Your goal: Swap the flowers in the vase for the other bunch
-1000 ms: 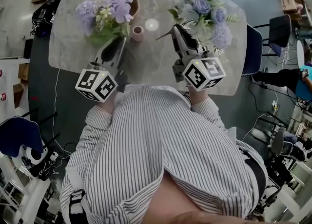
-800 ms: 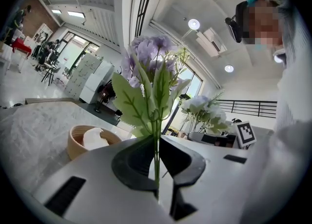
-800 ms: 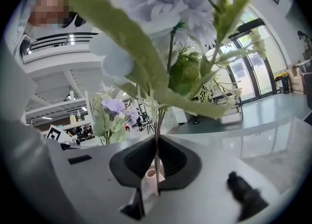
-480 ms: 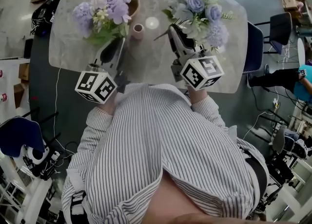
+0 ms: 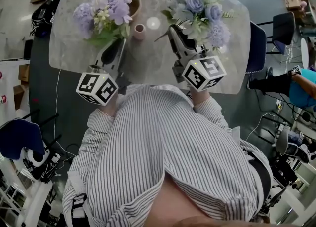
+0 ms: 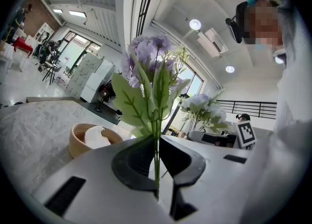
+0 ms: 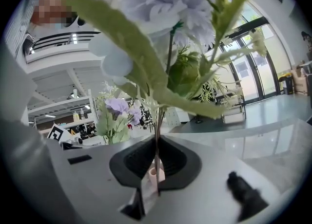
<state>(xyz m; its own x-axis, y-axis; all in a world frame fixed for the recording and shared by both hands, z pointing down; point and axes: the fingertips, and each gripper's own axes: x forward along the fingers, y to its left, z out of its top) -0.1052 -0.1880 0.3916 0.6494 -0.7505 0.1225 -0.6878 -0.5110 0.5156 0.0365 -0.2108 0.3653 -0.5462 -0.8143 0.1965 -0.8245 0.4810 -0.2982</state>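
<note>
Almost nothing has shifted since the earlier frames: both tools and both bunches sit much where they were, and only a person in a teal sleeve (image 5: 302, 84) at the right edge has come further into the picture. In the head view the left tool (image 5: 117, 43) is clamped on the stems of the purple bunch (image 5: 103, 11), which stands over the left part of the surface (image 5: 148, 63). The right tool (image 5: 174, 31) is clamped on the stems of the blue-and-white bunch (image 5: 197, 6), over the right part. The small pink vase (image 5: 139, 31) stands empty near the middle of the surface, between the two tools and closer to the left one. A wooden bowl (image 5: 135, 3) sits toward the far edge, partly behind the purple flowers. In the left gripper view the left tool (image 6: 157, 145) has its jaws drawn narrow on thin green stems (image 6: 156, 169), and the purple bunch (image 6: 148, 67) rises straight up from them. The bowl (image 6: 80, 140) shows to the left with something white (image 6: 95, 138) inside, and the other bunch (image 6: 202, 106) shows further right. In the right gripper view the right tool (image 7: 157, 157) is likewise pinched narrow on its stems (image 7: 157, 135), with large pale blooms (image 7: 165, 9) close overhead. The vase (image 7: 157, 173) shows low down just beyond the jaws, and the purple bunch (image 7: 117, 113) shows off to the left.
</note>
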